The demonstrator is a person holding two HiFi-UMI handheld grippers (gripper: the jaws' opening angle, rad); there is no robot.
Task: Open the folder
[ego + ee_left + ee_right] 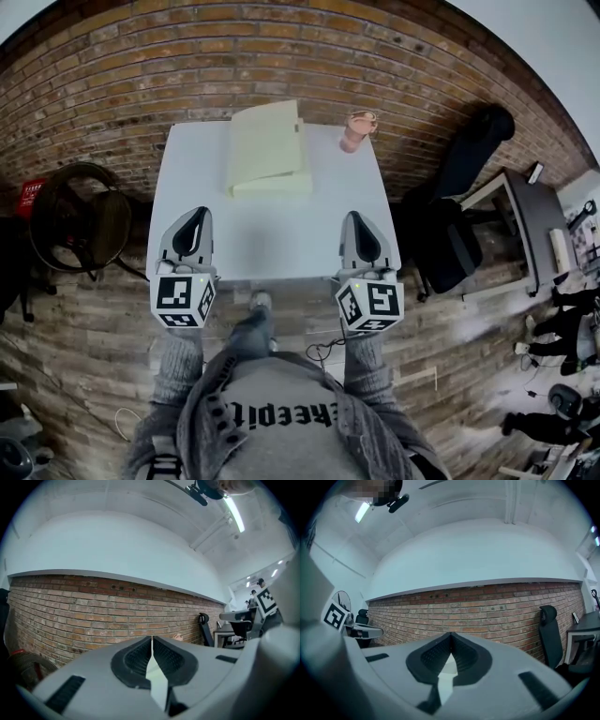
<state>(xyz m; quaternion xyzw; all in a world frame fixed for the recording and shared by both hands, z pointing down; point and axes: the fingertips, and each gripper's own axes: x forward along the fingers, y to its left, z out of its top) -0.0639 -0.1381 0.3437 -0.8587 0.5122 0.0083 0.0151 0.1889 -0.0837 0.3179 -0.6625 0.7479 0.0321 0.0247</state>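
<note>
A pale yellow folder [267, 150] lies closed at the far middle of the white table [272, 234]. My left gripper [199, 217] hangs over the table's near left edge, its jaws shut with nothing in them. At the near right edge my right gripper [357, 221] is also shut and empty. Both stay well short of the folder. In the left gripper view the jaws [152, 641] meet at their tips, with brick wall beyond. The right gripper view shows its jaws [450, 639] closed the same way.
A pinkish cup-like object [357, 129] stands at the table's far right corner. A brick wall runs behind the table. A black office chair [450, 225] and a desk [520, 211] are to the right. A round dark object [80, 225] sits on the floor at the left.
</note>
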